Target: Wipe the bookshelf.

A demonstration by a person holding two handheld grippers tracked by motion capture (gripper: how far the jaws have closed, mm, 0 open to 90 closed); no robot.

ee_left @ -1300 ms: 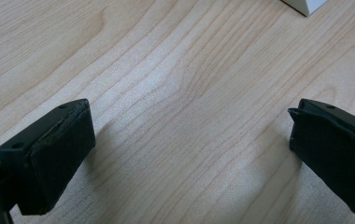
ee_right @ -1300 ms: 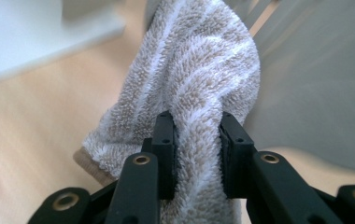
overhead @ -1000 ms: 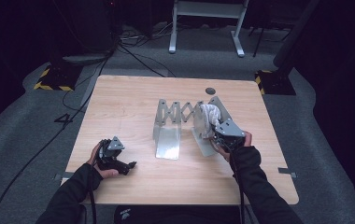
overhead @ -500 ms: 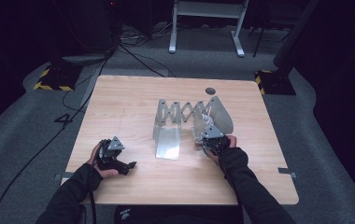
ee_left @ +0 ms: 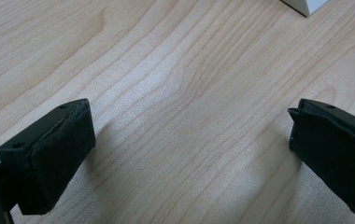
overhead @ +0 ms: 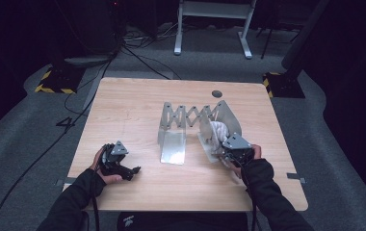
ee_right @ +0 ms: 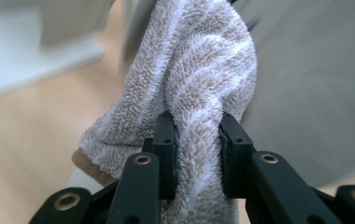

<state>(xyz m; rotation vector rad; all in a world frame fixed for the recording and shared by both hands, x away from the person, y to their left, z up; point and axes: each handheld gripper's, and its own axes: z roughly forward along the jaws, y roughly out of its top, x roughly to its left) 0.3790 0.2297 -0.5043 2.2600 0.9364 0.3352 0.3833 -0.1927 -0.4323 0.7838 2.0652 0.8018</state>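
Beige towel (ee_right: 199, 70) pinched in right tool (ee_right: 196, 140)

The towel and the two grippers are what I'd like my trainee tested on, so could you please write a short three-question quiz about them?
1. True or false: the right gripper is shut on the striped towel.
2. How do the left gripper's jaws stand? A) wide apart over bare wood B) pinching the towel C) gripping the metal rack
3. In the high view, which panel of the folding metal rack does the towel lie against?

Key: 1. True. 2. A. 3. The panel on the person's right, beside the right gripper.
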